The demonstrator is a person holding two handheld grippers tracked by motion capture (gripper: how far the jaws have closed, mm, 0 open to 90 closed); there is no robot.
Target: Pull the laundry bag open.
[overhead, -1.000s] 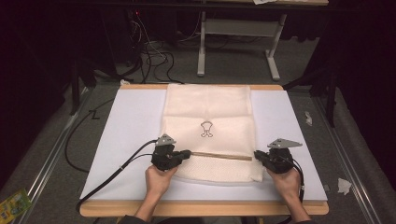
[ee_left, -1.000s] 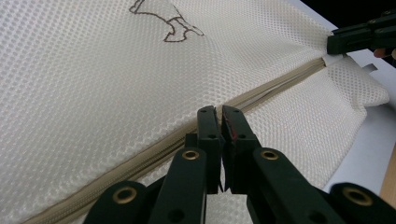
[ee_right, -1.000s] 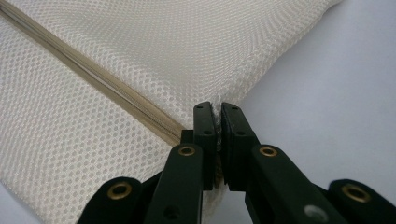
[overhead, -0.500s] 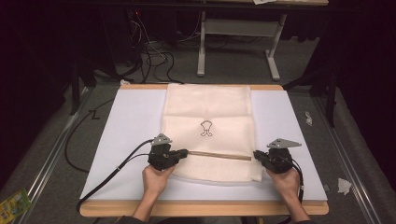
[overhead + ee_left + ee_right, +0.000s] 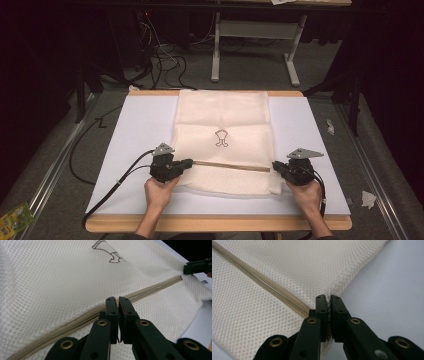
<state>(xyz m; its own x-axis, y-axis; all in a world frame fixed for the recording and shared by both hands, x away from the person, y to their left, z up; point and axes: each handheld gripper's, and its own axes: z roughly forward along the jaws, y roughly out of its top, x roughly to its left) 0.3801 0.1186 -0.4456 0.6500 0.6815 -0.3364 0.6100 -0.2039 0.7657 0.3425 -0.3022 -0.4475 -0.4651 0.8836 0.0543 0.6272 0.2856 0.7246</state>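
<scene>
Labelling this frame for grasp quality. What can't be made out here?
- High view: the left tongs and right tongs tips are too small to show how much mesh bag each pinches.
- Left gripper view: the jaws cover the zipper strip where they meet it.
- Right gripper view: the jaws cover the bag's corner, so the strip's end is hidden.
- High view: the small dark emblem is too small to read.

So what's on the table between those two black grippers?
In the high view, the cream mesh bag spans it; its tan zipper runs from the left gripper to the right gripper.
</scene>
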